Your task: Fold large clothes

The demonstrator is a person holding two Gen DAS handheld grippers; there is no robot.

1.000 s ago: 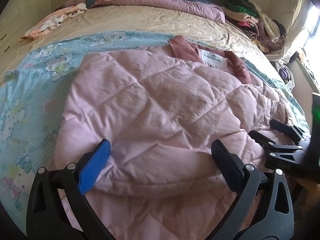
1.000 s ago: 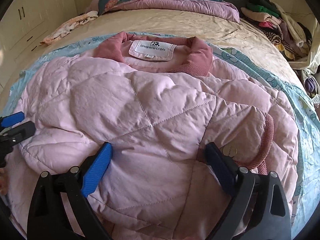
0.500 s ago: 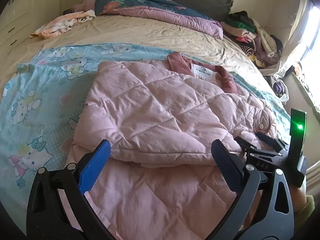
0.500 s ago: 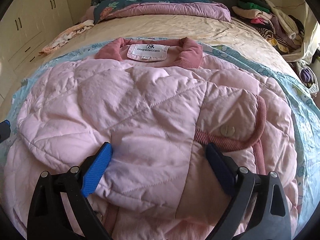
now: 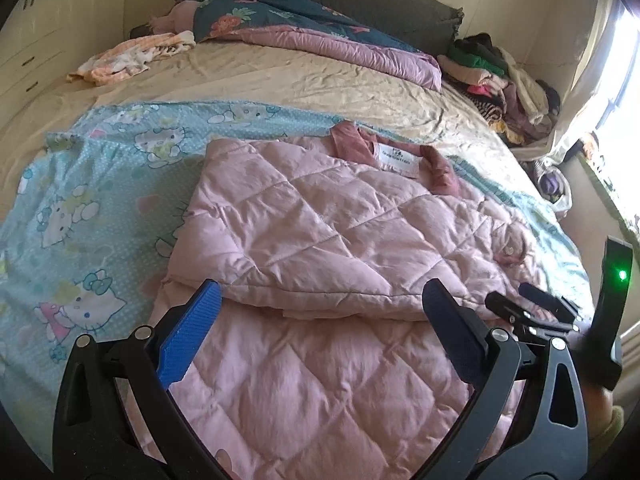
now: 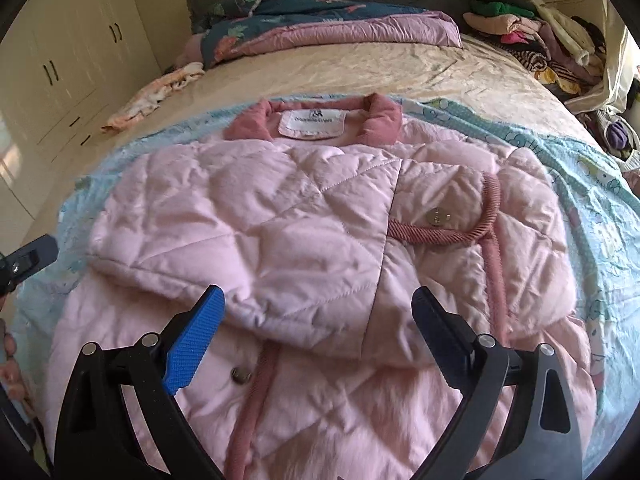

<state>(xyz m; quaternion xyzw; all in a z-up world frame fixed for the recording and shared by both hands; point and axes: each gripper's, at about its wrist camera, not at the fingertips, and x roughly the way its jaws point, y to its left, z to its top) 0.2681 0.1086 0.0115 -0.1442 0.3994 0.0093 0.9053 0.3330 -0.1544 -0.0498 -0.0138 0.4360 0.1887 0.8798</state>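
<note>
A pink quilted jacket (image 5: 320, 236) (image 6: 280, 232) lies on a light blue cartoon-print sheet (image 5: 100, 184) on the bed, collar and white label (image 6: 312, 122) at the far end. Both sleeves are folded across its front, the lower half spread toward me. My left gripper (image 5: 320, 324) hovers open over the near left part of the jacket, holding nothing. My right gripper (image 6: 316, 328) hovers open over the near middle, empty too. Its fingers (image 5: 532, 300) show at the right edge of the left wrist view.
A rumpled floral and pink duvet (image 5: 304, 20) lies at the headboard. A pile of clothes (image 6: 540, 36) fills the far right corner. A small peach garment (image 5: 132, 56) rests at the far left. White cupboards (image 6: 68, 68) stand left; a window (image 5: 620, 80) is right.
Both grippers have pulled back toward the foot of the bed and risen, so more of the jacket and sheet shows. The folded sleeves stay where they lay.
</note>
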